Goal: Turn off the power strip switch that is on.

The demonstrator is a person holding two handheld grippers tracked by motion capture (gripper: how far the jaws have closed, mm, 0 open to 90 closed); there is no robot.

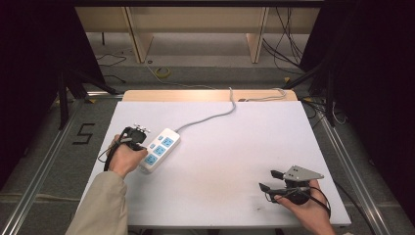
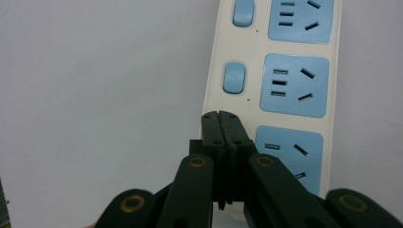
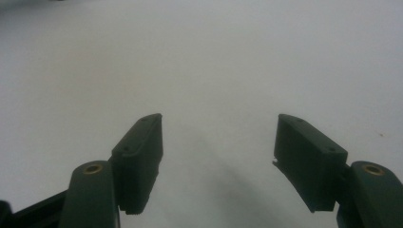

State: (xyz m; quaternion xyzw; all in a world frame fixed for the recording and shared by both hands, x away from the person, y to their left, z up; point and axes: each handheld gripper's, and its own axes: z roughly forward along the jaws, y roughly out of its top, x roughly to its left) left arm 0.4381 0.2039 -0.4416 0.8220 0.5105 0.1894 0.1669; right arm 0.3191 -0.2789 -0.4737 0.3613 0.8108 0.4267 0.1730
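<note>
Power strip lies near tabletop left edge, sockets empty. Left gripper jaws pressed together, nothing held, tips over strip's near end. Right gripper jaws wide apart, empty, near front-right corner.

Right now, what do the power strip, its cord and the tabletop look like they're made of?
Power strip: probably hard moulded plastic, cream body with smooth blue socket faces and switches, a slight sheen in the left gripper view. Cord: likely flexible rubber or PVC sheath, grey, bending in loose curves. Tabletop: matte white sheet, laminate or board; can't tell which.
</note>
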